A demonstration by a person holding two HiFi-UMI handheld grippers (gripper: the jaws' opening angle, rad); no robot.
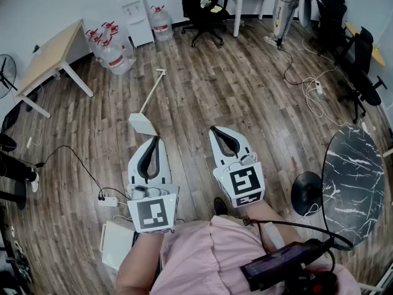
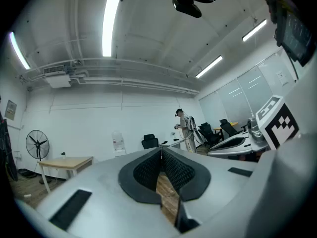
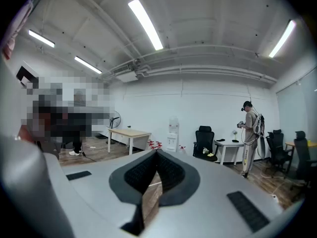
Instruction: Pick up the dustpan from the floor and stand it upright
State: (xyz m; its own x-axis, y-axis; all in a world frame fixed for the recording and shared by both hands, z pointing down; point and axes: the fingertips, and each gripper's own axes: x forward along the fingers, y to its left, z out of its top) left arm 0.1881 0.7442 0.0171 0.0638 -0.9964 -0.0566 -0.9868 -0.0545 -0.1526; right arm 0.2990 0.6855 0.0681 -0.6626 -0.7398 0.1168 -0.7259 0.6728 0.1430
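The dustpan (image 1: 142,124) lies flat on the floor (image 1: 245,91) just beyond my left claw (image 1: 155,140), its handle (image 1: 152,91) pointing far, so I'm only at the approach. My left claw and right claw (image 1: 215,130) are both pressed together, holding nothing. Next I likely must spread 1, lower it and pinch the handle.

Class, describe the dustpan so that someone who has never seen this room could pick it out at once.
Find the light wooden table at the room's left, with water bottles beside it. On the plank floor nearer the camera than those bottles lies the dustpan, just ahead of the left gripper. It alone is a white scoop with a long thin handle, lying flat.
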